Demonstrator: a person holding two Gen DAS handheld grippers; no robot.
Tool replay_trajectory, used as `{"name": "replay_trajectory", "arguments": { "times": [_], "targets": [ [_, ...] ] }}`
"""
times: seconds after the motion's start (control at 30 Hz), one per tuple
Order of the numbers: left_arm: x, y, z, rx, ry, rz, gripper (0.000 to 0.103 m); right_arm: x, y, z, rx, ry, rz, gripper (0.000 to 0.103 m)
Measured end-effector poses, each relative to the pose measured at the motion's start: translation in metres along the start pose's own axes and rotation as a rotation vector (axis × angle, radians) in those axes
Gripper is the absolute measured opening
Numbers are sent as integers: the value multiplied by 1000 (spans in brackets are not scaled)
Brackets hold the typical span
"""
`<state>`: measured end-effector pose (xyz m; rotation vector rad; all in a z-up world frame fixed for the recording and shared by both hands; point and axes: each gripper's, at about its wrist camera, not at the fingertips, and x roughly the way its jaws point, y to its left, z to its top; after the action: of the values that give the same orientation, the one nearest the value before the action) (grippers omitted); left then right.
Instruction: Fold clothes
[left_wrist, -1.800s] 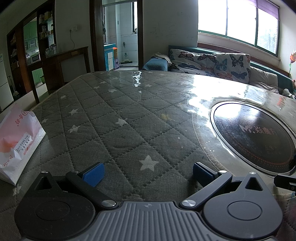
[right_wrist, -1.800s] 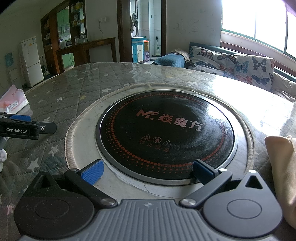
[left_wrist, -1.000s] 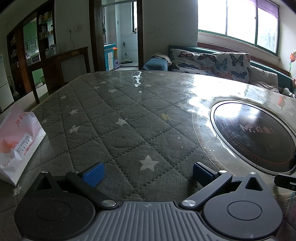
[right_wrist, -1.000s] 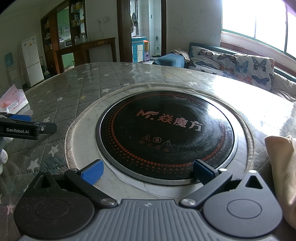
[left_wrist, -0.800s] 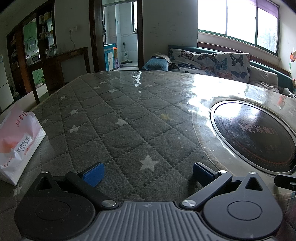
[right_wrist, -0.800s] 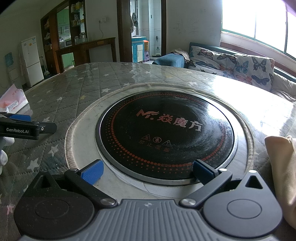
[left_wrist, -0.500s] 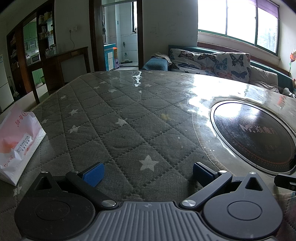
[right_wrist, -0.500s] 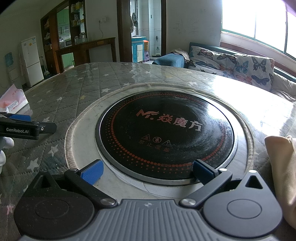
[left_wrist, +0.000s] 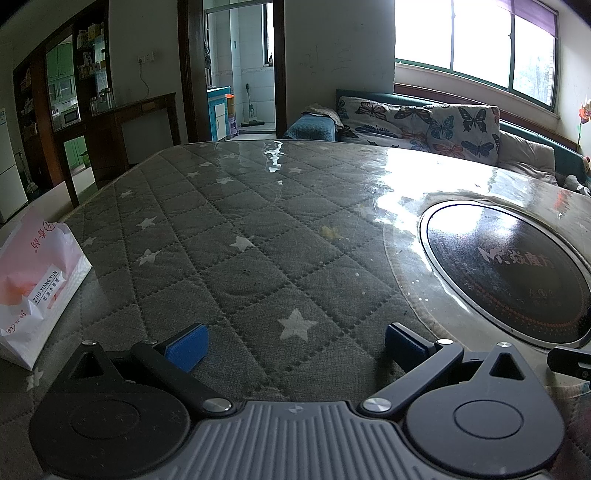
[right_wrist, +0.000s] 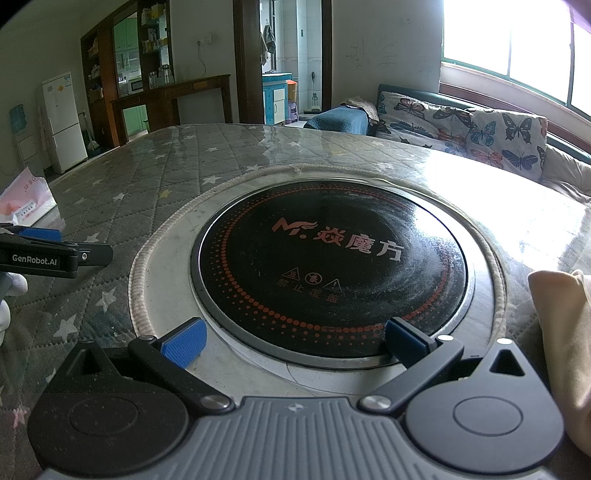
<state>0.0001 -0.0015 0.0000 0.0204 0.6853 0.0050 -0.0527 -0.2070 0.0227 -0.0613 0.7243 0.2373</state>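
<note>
A beige garment lies on the table at the right edge of the right wrist view, only partly in frame. My right gripper is open and empty, low over the near rim of the black induction hob, with the garment to its right. My left gripper is open and empty, low over the grey star-quilted table cover. The left gripper also shows side-on at the left edge of the right wrist view. The garment does not show in the left wrist view.
A pink and white paper bag stands at the table's left edge. The hob is set into the round table, right of the left gripper. A butterfly-print sofa and a window lie beyond the table.
</note>
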Motion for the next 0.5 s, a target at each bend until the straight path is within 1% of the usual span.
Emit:
{"name": "replay_trajectory", "arguments": {
  "times": [0.5],
  "targets": [
    [1, 0, 0, 1, 0, 0, 103, -1, 1, -1, -1, 0, -1, 103]
  ]
}}
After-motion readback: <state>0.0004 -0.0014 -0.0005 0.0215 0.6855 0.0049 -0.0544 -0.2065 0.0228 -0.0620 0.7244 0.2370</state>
